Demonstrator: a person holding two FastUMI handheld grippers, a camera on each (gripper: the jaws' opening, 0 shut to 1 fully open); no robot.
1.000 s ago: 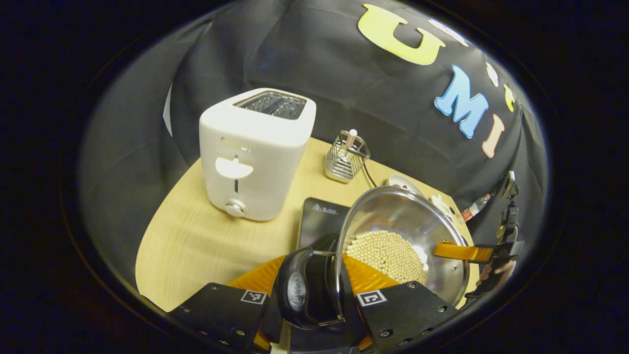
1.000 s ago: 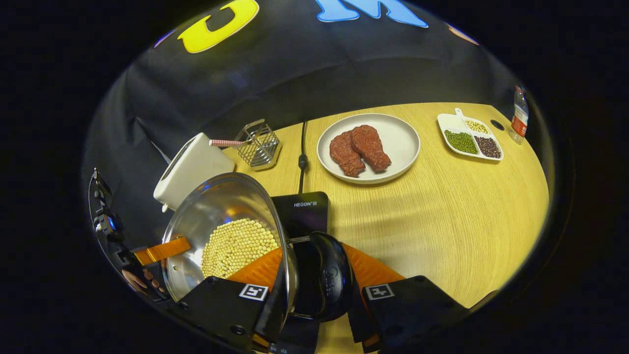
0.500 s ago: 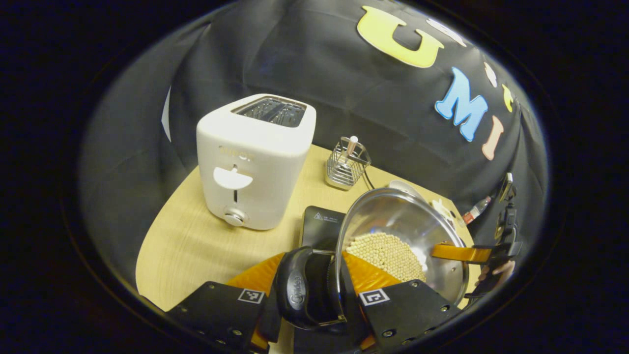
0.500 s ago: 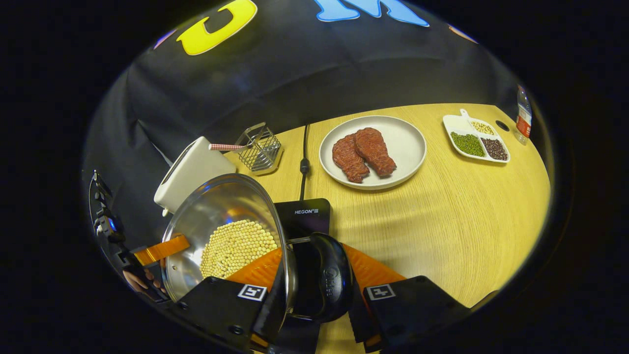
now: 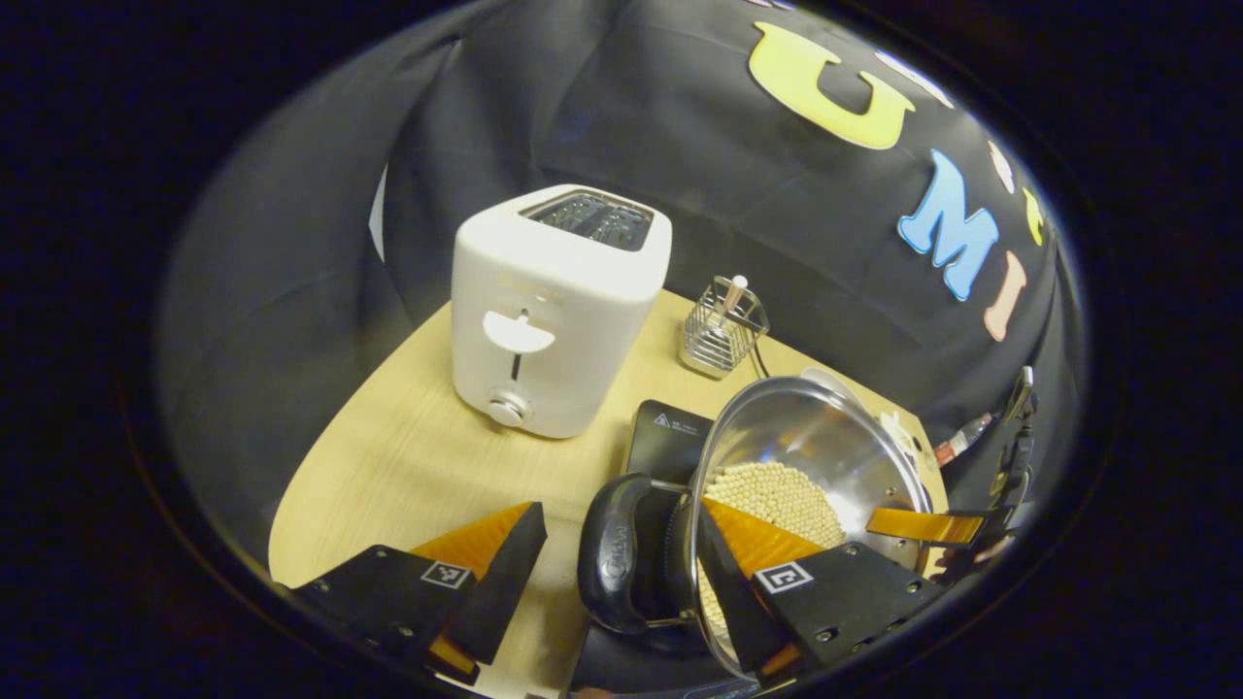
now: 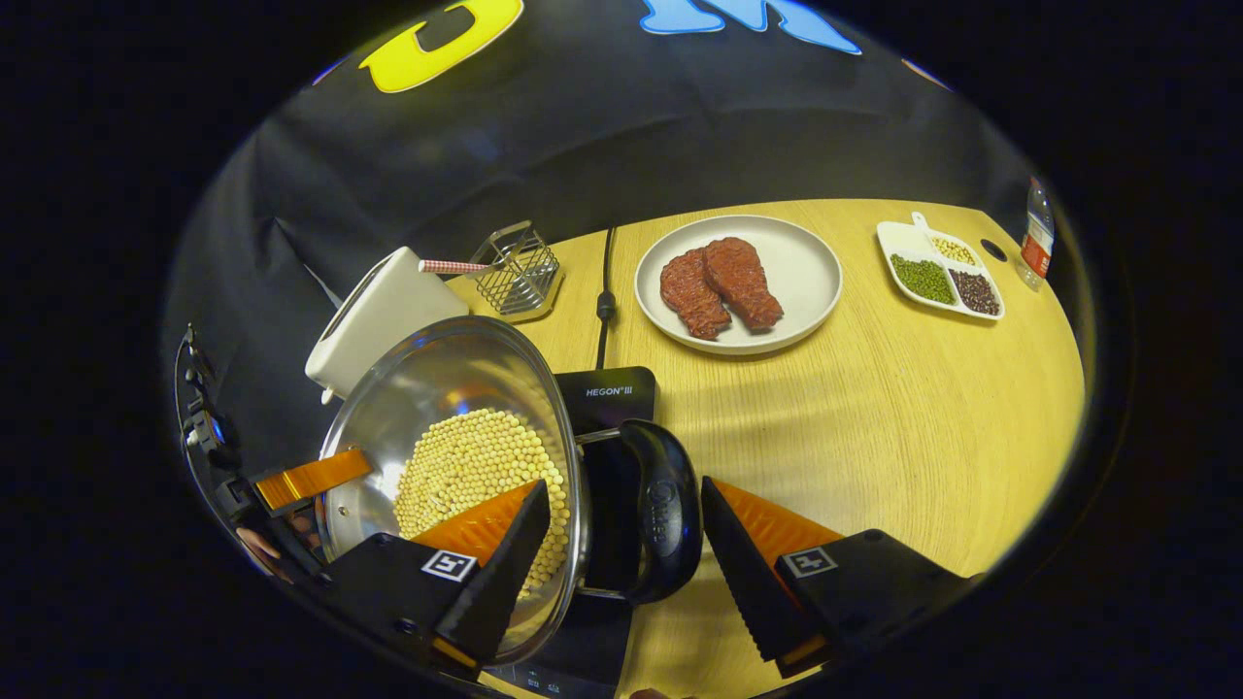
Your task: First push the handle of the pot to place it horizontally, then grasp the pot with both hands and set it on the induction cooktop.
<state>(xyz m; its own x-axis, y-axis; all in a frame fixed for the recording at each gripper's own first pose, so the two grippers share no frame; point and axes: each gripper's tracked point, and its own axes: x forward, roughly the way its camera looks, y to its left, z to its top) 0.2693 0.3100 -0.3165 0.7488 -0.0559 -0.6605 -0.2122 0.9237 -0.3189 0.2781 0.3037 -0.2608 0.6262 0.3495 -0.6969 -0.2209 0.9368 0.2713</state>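
Observation:
A steel pot holding pale round beans sits on the black induction cooktop. Its black side handle lies between the spread fingers of my left gripper, which is open and clear of it. In the right gripper view the same pot stands on the cooktop. Its other black handle sits between the parted fingers of my right gripper, open too. Each view shows an orange finger of the opposite gripper at the pot's far rim.
A white toaster and a wire rack stand behind the cooktop. A plate of meat, a divided dish of beans and a bottle sit further right. The cooktop's cable runs toward the back wall.
Both grippers were shut on the pot's handles and have now opened, letting them go. The pot stays on the cooktop.

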